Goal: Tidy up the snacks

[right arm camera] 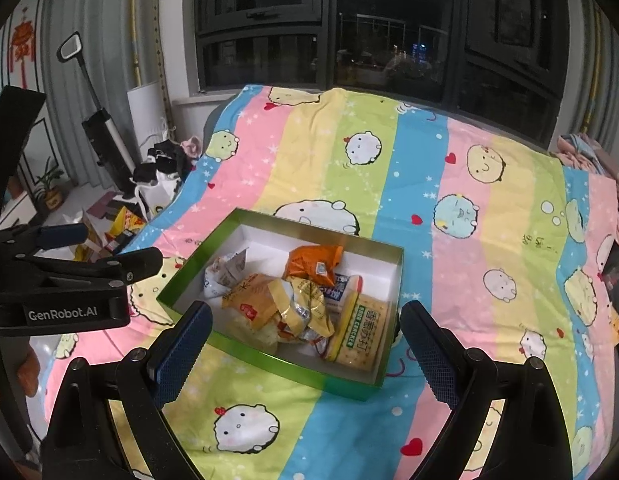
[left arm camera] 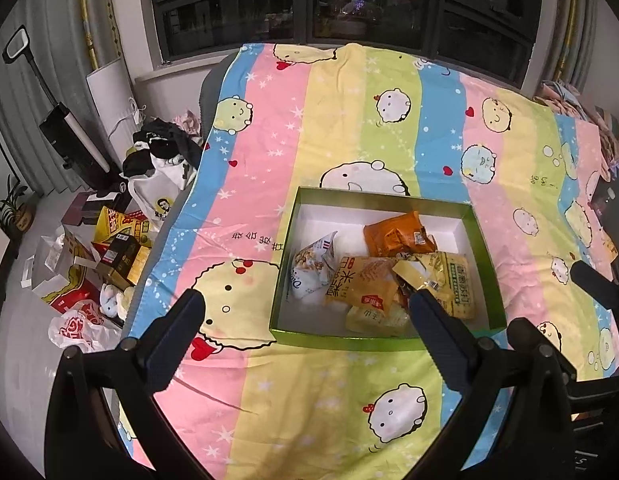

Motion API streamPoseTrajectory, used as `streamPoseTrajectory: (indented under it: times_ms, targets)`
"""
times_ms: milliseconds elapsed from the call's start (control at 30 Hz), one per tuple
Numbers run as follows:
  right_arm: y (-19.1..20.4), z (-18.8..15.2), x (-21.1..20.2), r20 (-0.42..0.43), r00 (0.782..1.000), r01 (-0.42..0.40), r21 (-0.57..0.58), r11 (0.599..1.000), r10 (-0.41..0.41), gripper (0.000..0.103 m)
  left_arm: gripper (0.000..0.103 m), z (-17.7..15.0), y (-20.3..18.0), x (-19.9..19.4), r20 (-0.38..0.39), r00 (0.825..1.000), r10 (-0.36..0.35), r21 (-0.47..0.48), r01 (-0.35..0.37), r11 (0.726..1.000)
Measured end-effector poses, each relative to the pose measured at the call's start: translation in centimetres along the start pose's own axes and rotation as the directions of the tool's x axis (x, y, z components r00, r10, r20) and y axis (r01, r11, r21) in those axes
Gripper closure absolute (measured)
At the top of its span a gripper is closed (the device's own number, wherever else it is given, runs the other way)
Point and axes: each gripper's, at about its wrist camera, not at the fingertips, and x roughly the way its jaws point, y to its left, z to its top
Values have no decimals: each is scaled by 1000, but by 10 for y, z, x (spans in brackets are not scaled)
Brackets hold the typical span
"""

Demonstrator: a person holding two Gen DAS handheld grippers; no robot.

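Green box (right arm camera: 269,356) lying open on the bed, holding a loose heap of snack packets: an orange packet (right arm camera: 313,262) at the box's 12 o'clock, a white triangular pouch (right arm camera: 225,270) at its 10 o'clock, a yellow rice-cracker packet (right arm camera: 249,300) at centre, a crumpled gold wrapper (right arm camera: 305,312) overlapping it, and a soda-cracker pack (right arm camera: 361,332) at 4 o'clock.

Right gripper (right arm camera: 305,344) poised above the near edge of the box, fingers (right arm camera: 181,344) spread wide and holding nothing. Left gripper (left arm camera: 305,312) likewise wide open and empty, its right-hand finger (left arm camera: 433,316) over the packets at the box's 6 o'clock; in the right wrist view it enters from 9 o'clock.

No packet lies loose on the bedsheet (left arm camera: 329,128), so the gathering step appears complete or nearly so; what is in hand is probably tidying within the box. The next move would call for lowering one pair of fingers onto a single top-lying packet and closing on an edge without crushing the crackers beneath.

Surface: a bed under a pastel-striped cartoon sheet, soft and wrinkled. Room: dark night windows (left arm camera: 349,4) at 12 o'clock; at 9 o'clock, on the floor, a stick vacuum (left arm camera: 57,120), clothes and cartons (left arm camera: 117,256).
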Motion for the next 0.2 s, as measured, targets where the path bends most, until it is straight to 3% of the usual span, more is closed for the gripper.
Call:
streamPoseTrajectory:
  times_ms: [200]
  targets:
    - [-3, -1, 3, -11, 1000, 2, 18, 1000, -1, 8, 0, 4, -3, 0, 19, 1000, 2, -6, -2, 1000]
